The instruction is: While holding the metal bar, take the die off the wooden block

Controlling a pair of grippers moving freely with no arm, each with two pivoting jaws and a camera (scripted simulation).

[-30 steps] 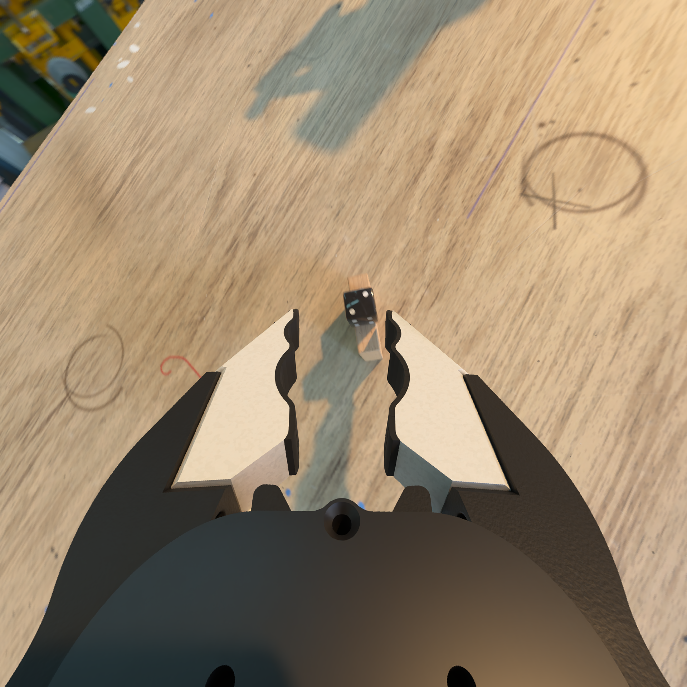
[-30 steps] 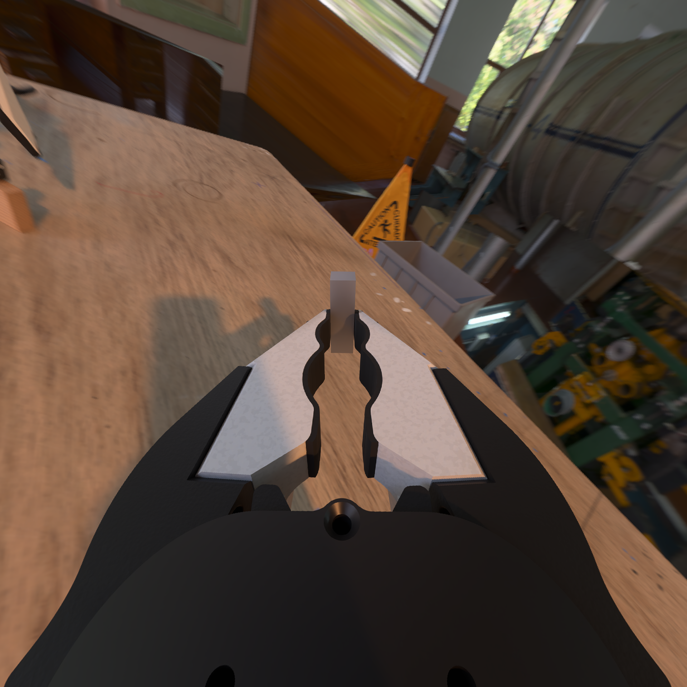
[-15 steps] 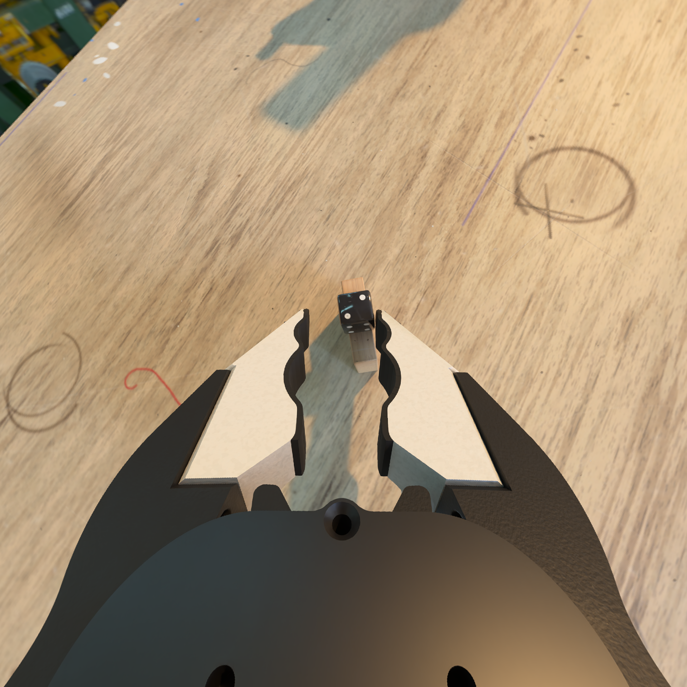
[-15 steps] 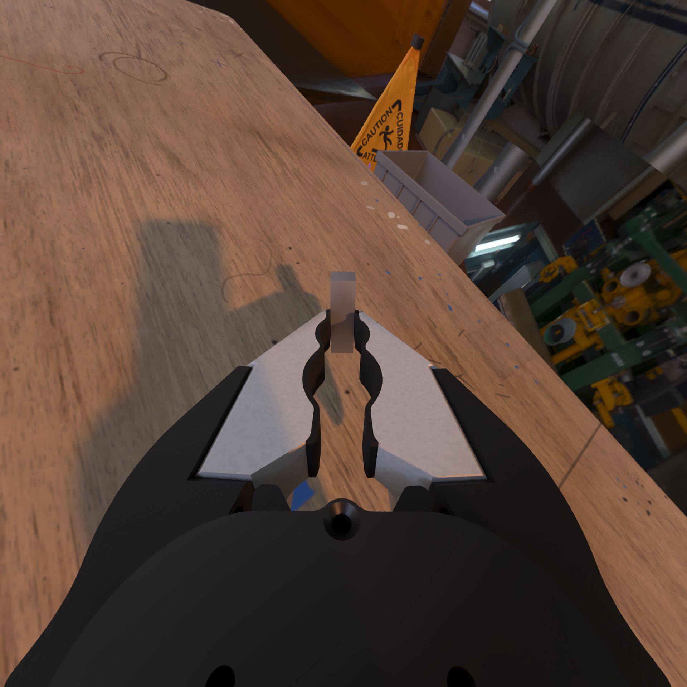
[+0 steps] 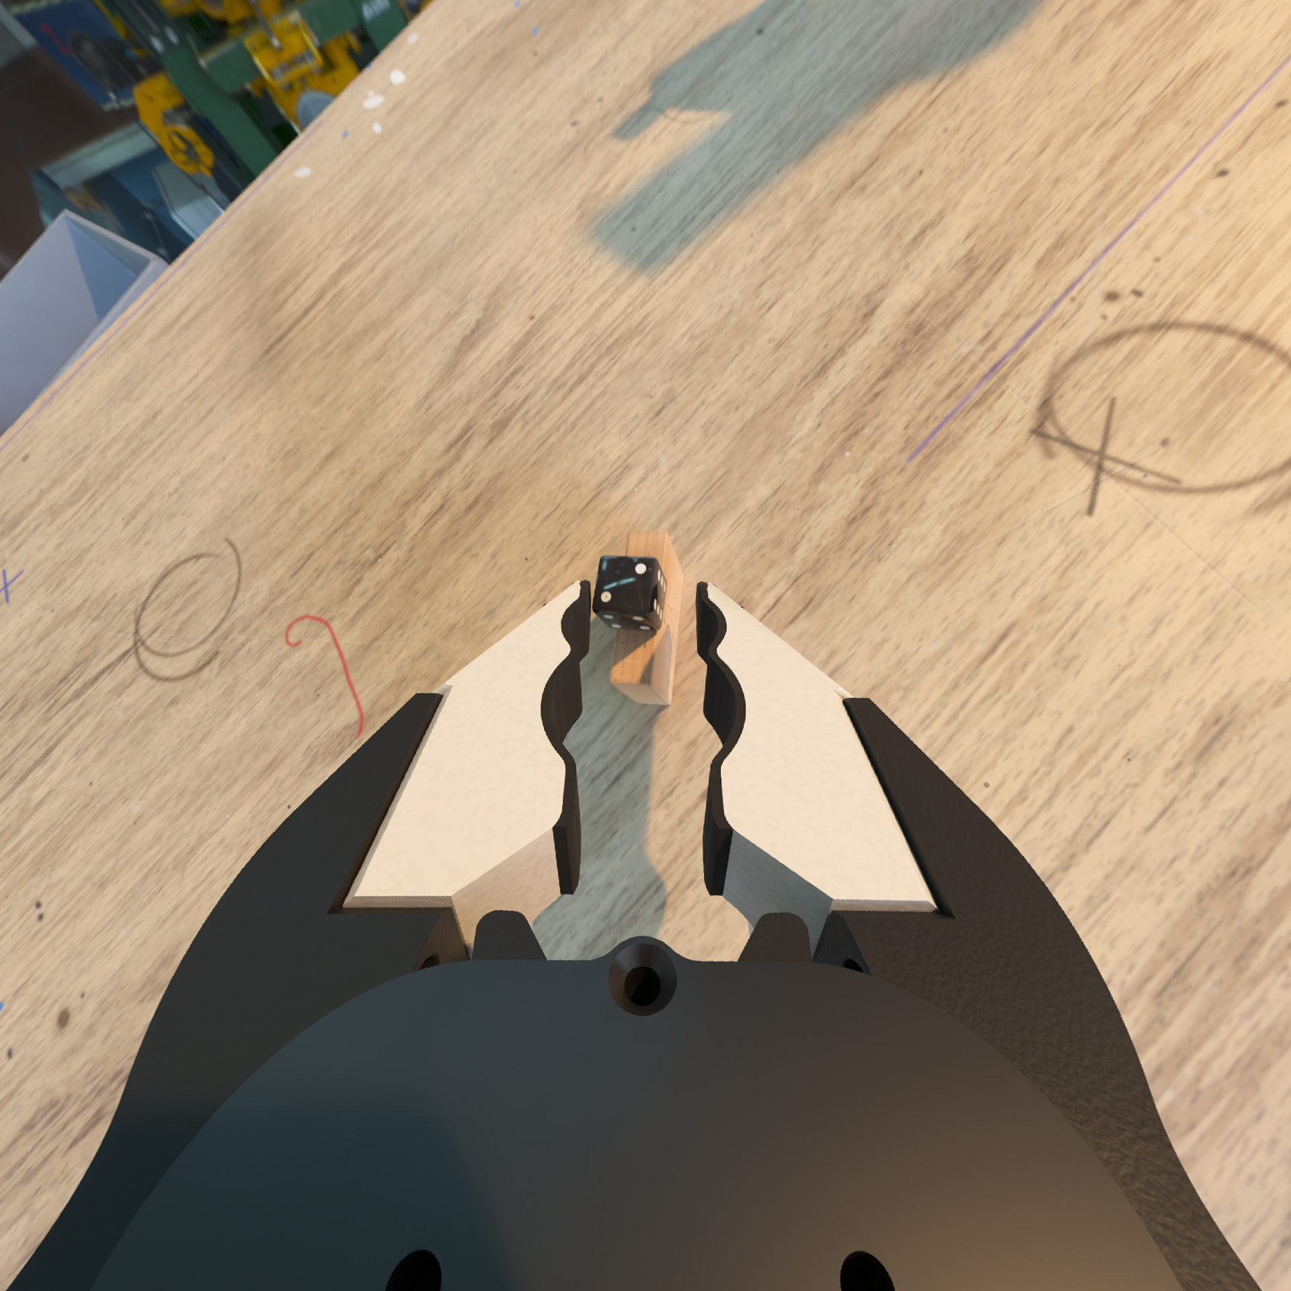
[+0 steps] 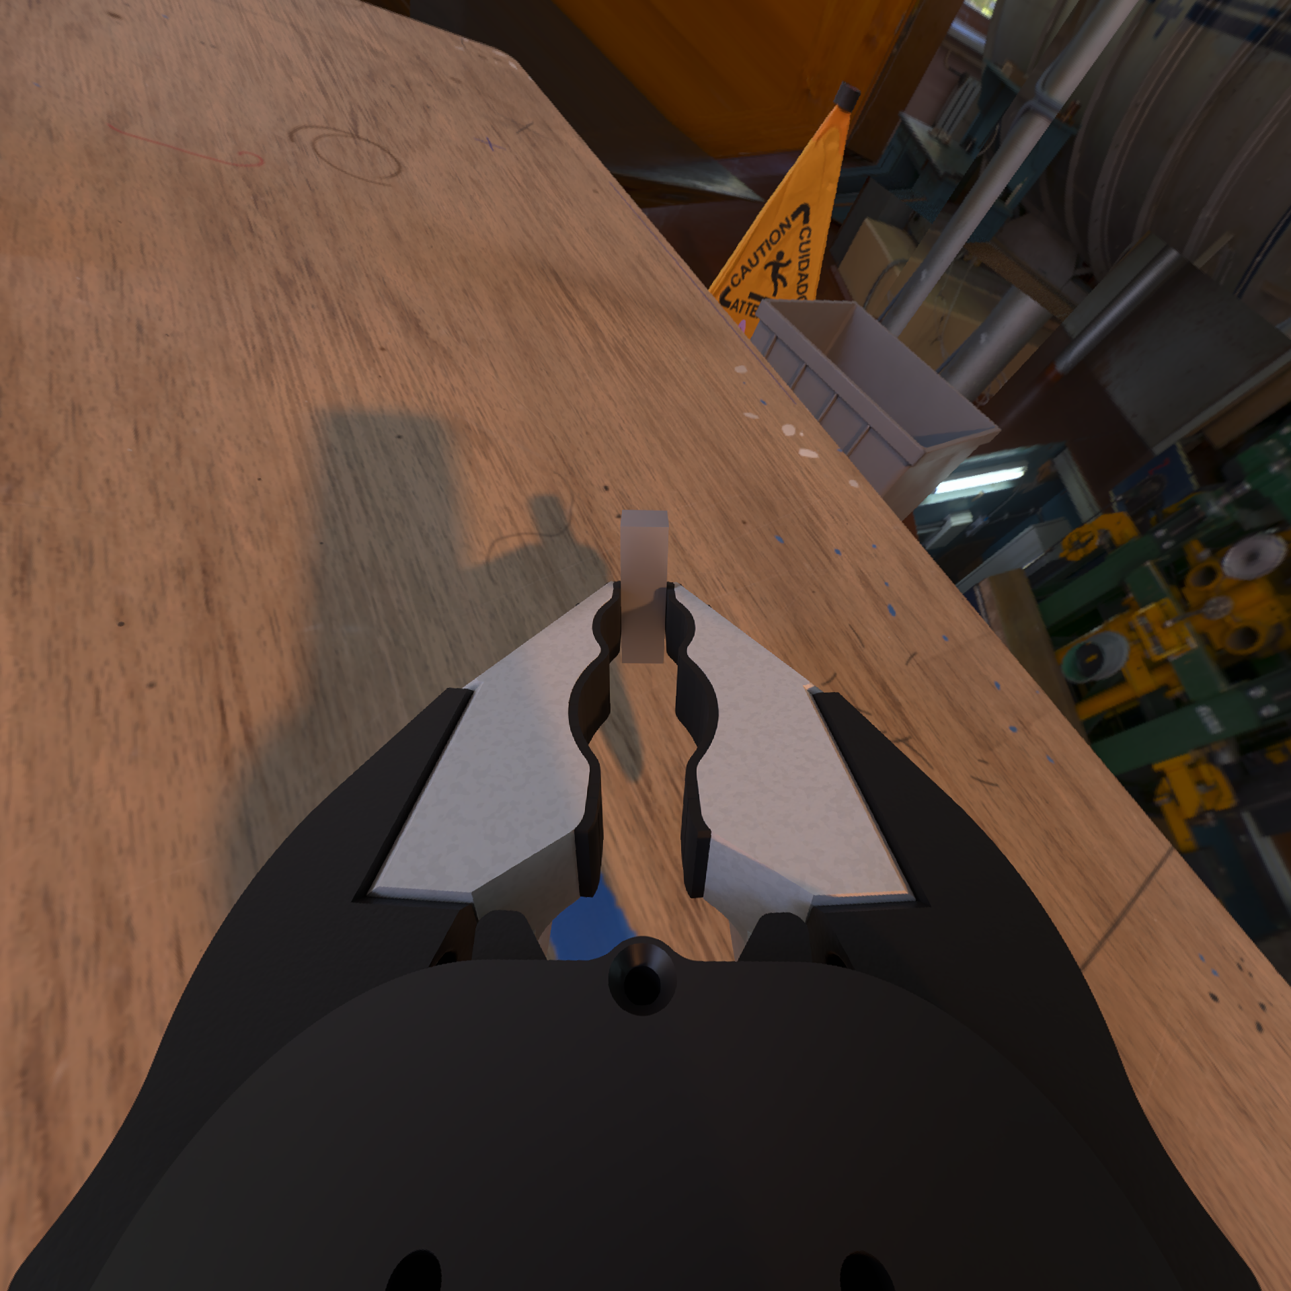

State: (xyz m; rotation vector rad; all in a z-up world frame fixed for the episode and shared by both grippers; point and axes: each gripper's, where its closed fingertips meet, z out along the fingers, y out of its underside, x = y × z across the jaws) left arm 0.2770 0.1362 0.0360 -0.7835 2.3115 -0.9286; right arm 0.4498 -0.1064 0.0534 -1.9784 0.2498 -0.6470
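Plywood table point(image 6: 279, 419), grey bin point(image 6: 873, 391) — workshop machinery point(image 6: 1187, 629)

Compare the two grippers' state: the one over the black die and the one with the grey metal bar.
The left gripper is open, its jaws apart either side of the black white-pipped die on the upright pale wooden block; the right gripper is shut on the grey rectangular metal bar. The left looks steeply down on the plywood table; the right looks along the tabletop towards its edge. Both have black bodies and pale finger plates.
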